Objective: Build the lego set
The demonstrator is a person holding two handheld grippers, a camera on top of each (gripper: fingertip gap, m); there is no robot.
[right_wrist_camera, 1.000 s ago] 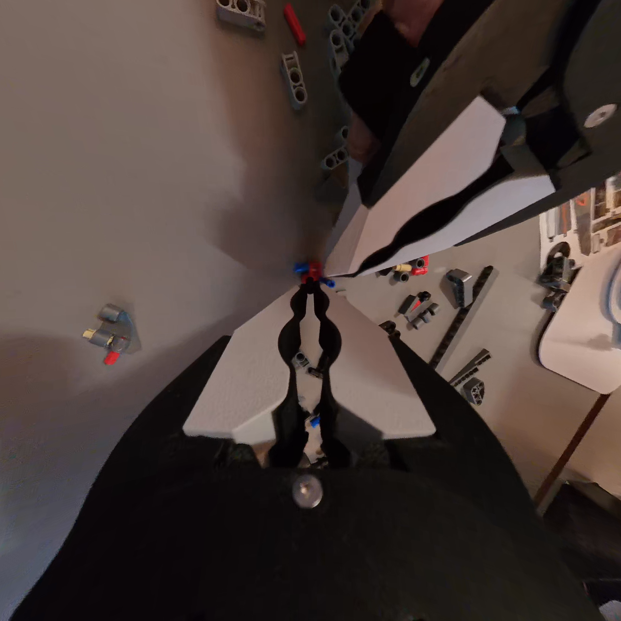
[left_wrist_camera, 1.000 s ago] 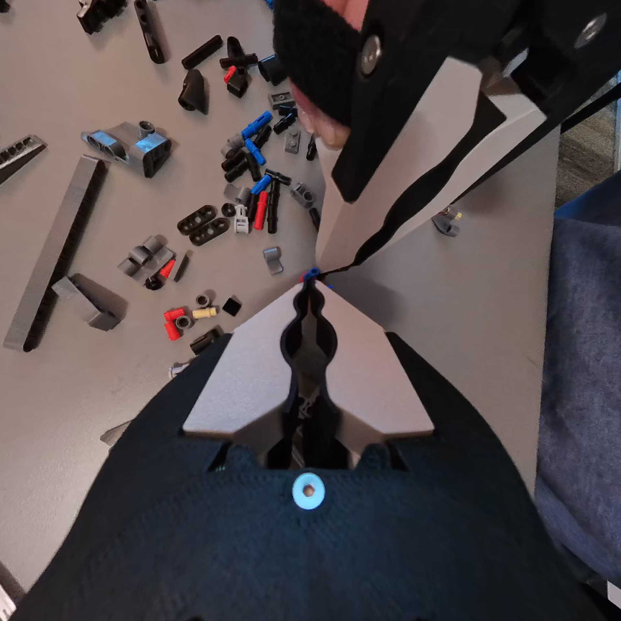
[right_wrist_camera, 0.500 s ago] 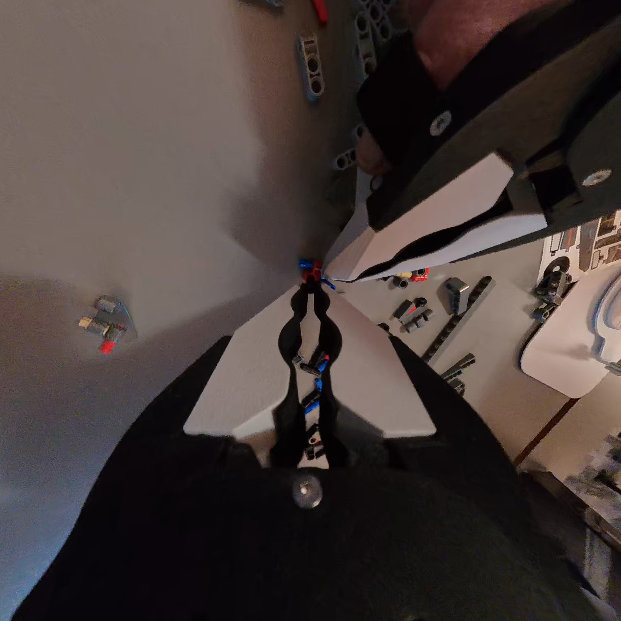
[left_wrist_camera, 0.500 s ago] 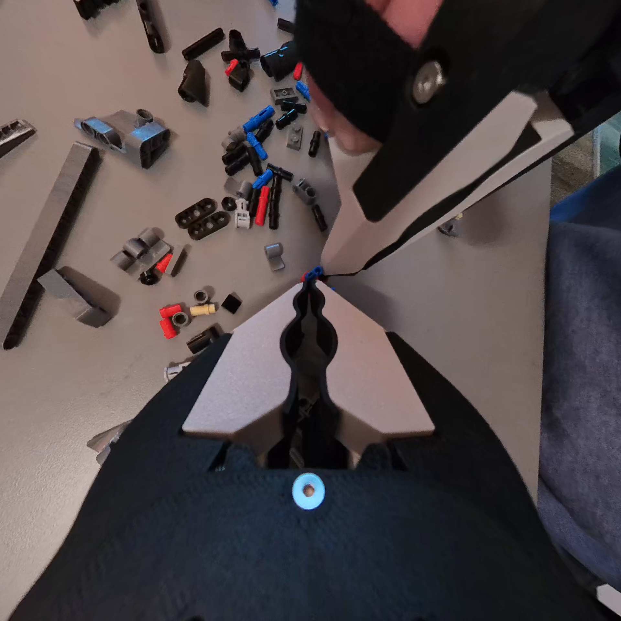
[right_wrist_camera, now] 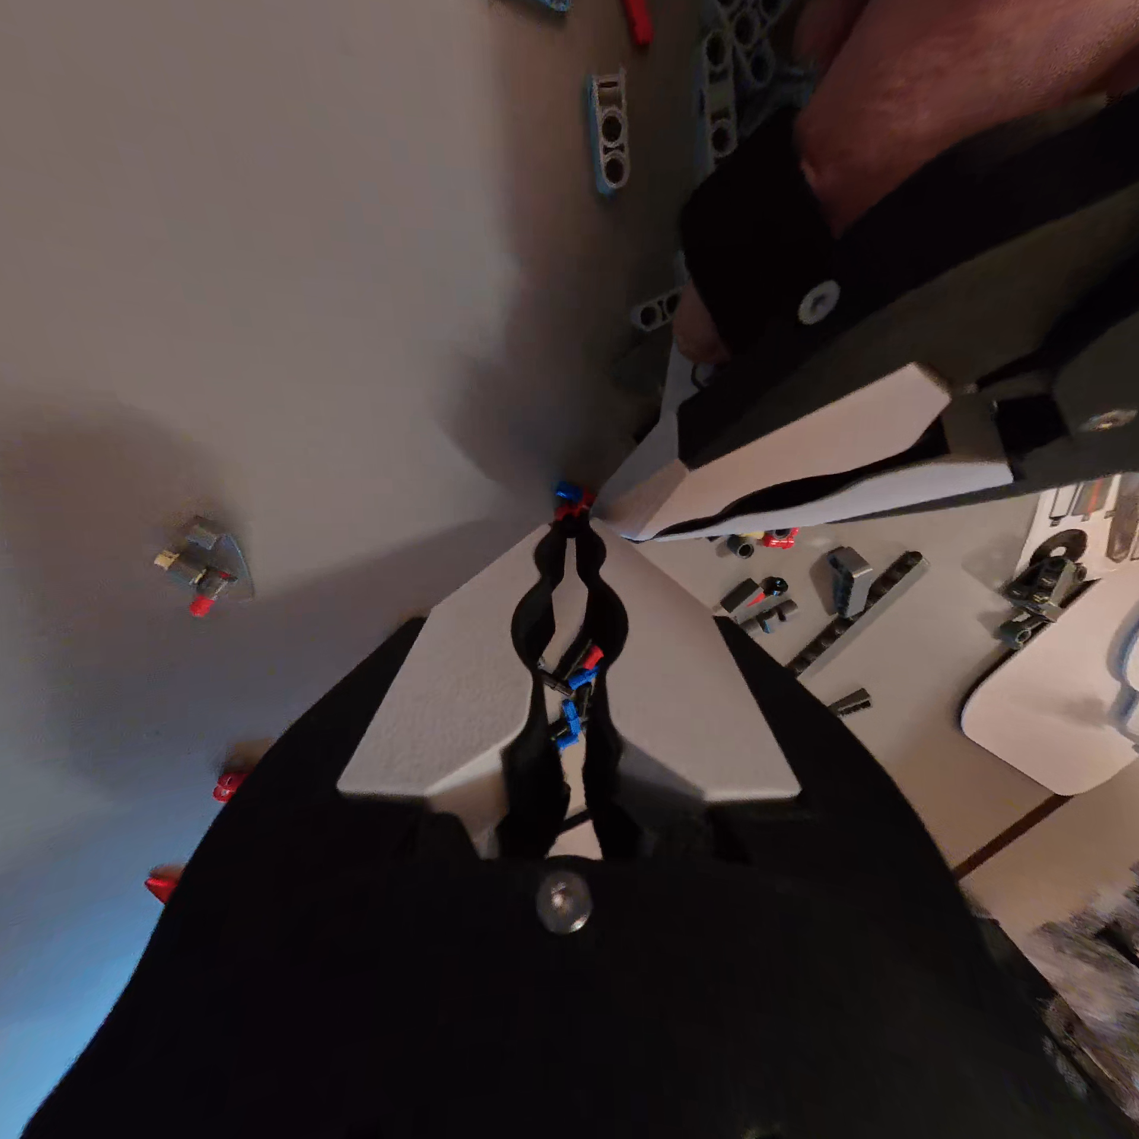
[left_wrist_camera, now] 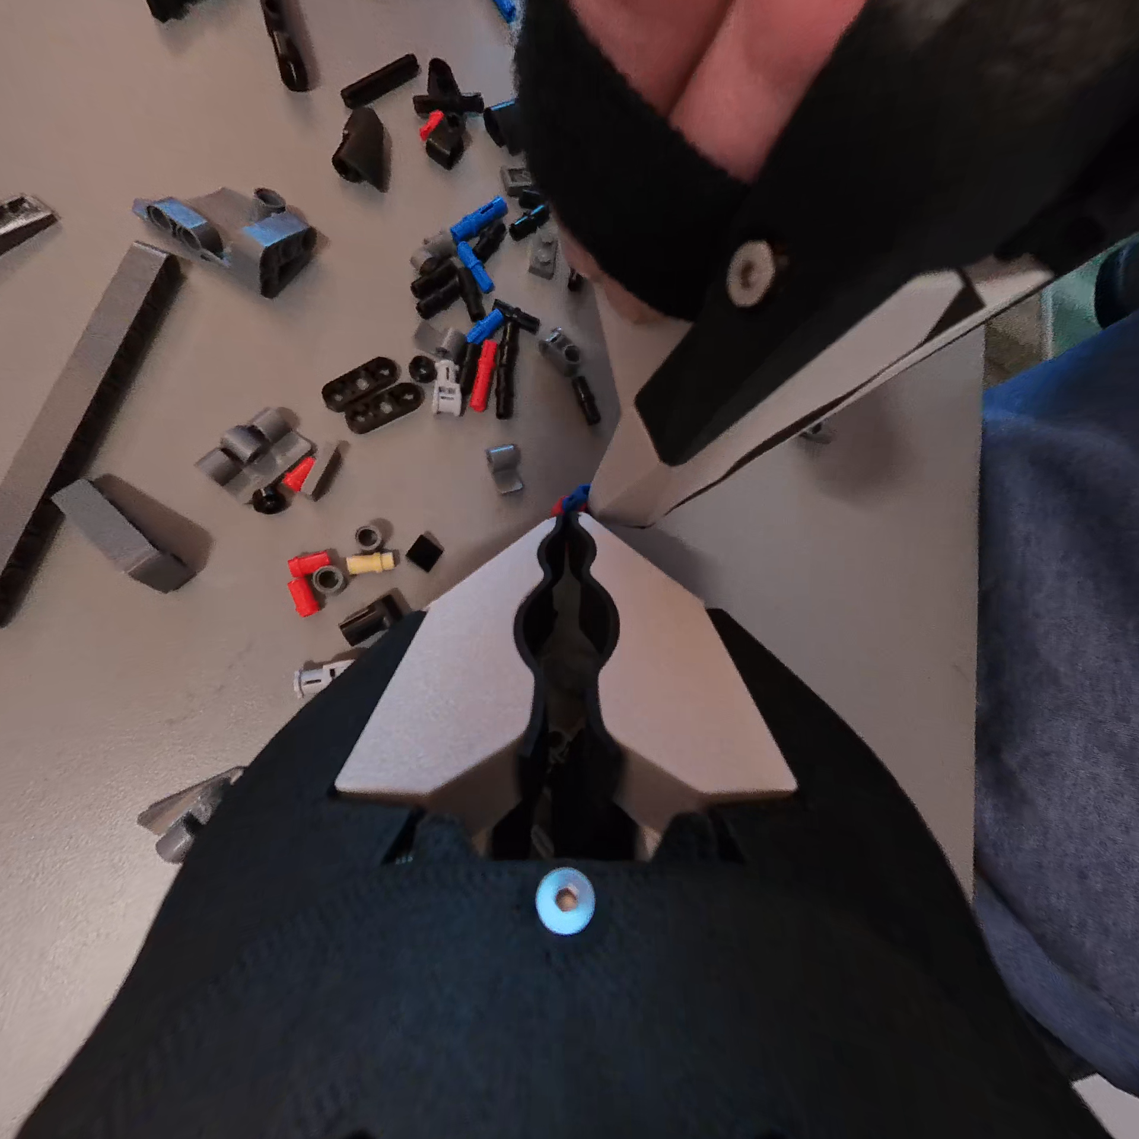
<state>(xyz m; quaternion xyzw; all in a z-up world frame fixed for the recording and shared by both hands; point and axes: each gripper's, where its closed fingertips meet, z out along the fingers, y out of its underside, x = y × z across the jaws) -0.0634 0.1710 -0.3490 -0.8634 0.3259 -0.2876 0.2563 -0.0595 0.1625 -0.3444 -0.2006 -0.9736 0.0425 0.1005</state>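
In the left wrist view, no container is seen; loose pieces are spread over the grey worktop (left_wrist_camera: 154, 690). A small red and blue lego piece (left_wrist_camera: 572, 500) is pinched at the very tips of the left hand-held gripper (left_wrist_camera: 570, 524), whose fingers are pressed together on it, above the worktop. The right hand-held gripper (left_wrist_camera: 601, 508) is angled in from the upper right, its tips brought against the same piece; a gloved hand (left_wrist_camera: 665, 123) is seen behind it. A cluster of black, blue and red pins (left_wrist_camera: 474, 320) is scattered beyond, with a long grey beam (left_wrist_camera: 80, 394) lying at the far left.

In the right wrist view, the red and blue lego piece (right_wrist_camera: 570, 502) is gripped by the closed tips of the right hand-held gripper (right_wrist_camera: 572, 524), and the left hand-held gripper (right_wrist_camera: 607, 514) is met there tip to tip. A small grey assembly (right_wrist_camera: 203, 564) is left apart on the worktop (right_wrist_camera: 277, 277).
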